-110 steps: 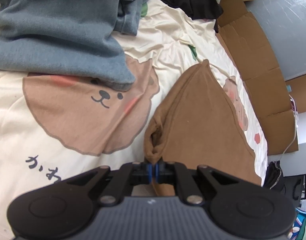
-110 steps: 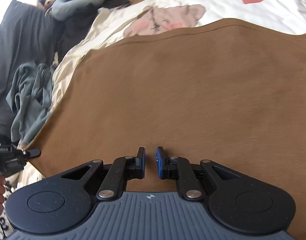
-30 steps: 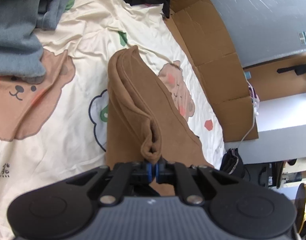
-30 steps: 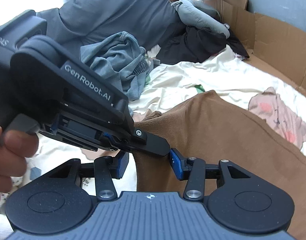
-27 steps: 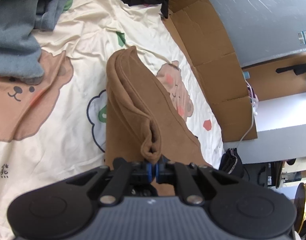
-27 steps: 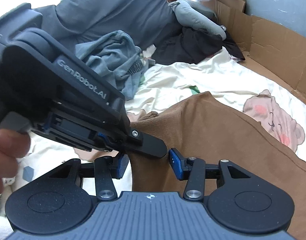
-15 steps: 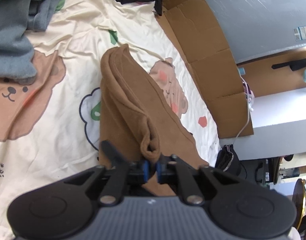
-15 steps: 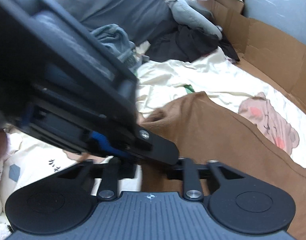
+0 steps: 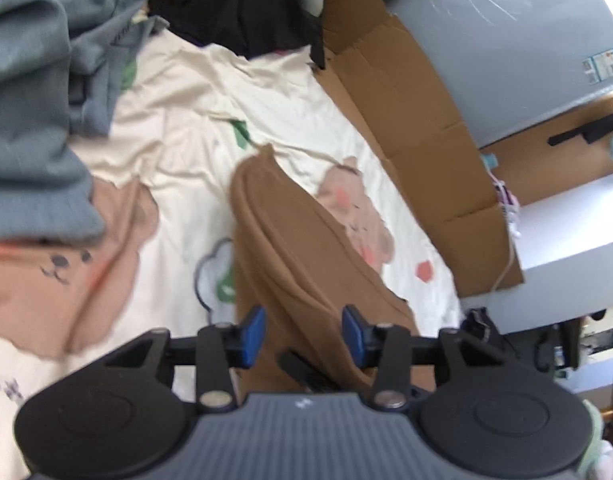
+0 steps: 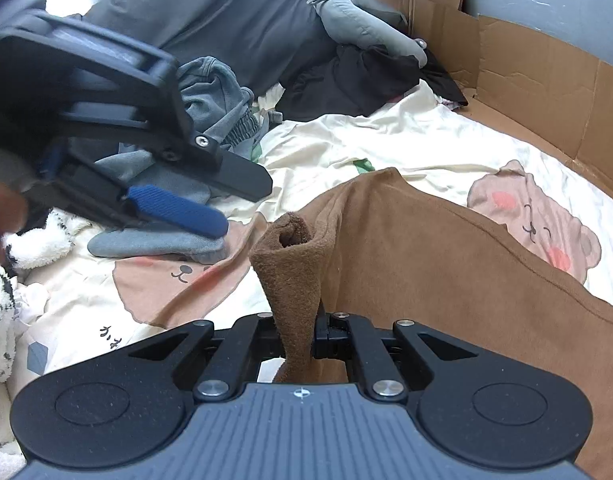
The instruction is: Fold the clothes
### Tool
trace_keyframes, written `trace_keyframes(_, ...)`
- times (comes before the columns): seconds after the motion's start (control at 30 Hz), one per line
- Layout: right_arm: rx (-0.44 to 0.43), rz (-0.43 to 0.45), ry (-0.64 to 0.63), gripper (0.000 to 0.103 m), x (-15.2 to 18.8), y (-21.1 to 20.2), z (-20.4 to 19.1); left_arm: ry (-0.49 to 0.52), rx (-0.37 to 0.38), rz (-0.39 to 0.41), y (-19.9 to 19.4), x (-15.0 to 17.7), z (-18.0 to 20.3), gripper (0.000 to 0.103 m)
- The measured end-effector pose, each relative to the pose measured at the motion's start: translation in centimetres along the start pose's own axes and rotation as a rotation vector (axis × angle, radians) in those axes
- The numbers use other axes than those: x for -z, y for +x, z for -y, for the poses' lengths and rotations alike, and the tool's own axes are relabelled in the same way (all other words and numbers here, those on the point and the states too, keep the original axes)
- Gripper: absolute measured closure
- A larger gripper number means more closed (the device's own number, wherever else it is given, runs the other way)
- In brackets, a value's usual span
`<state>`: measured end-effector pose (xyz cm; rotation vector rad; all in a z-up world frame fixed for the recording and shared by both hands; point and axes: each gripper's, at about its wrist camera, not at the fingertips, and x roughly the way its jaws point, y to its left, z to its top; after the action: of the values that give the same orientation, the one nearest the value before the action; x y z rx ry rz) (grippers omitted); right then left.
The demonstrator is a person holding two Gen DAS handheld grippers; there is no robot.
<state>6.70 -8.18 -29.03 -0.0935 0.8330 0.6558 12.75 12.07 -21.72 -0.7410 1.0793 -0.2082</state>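
A brown garment lies folded lengthwise on the cream bear-print sheet. My left gripper hovers over the garment's near end. Its jaws are opening, its blue pads stand apart, and nothing is pinched between them. In the right wrist view the left gripper hangs at upper left, clear of the cloth. My right gripper is shut on a bunched corner of the brown garment, which stands up as a rolled tuft between the fingers.
Blue-grey clothes are piled at the far left, with a black garment behind them. Cardboard lines the bed's right side. A dark grey duvet and a white-and-black plush lie on the left.
The left gripper let go of the brown fold, spread its jaws and drew back. The right gripper's jaws closed on that same corner.
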Motion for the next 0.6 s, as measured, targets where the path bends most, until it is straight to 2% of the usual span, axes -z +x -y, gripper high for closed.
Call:
trace_keyframes(0.23, -0.003, 0.0, 0.023, 0.099, 0.2, -0.2, 0.6, 0.07, -0.038, 0.02, 3.5, -3.4, -1.3, 0.042)
trace_keyframes(0.6, -0.019, 0.005, 0.053, 0.1, 0.6, -0.4, 1.3, 0.155, -0.061, -0.034, 10.0, -8.0, -1.2, 0.038)
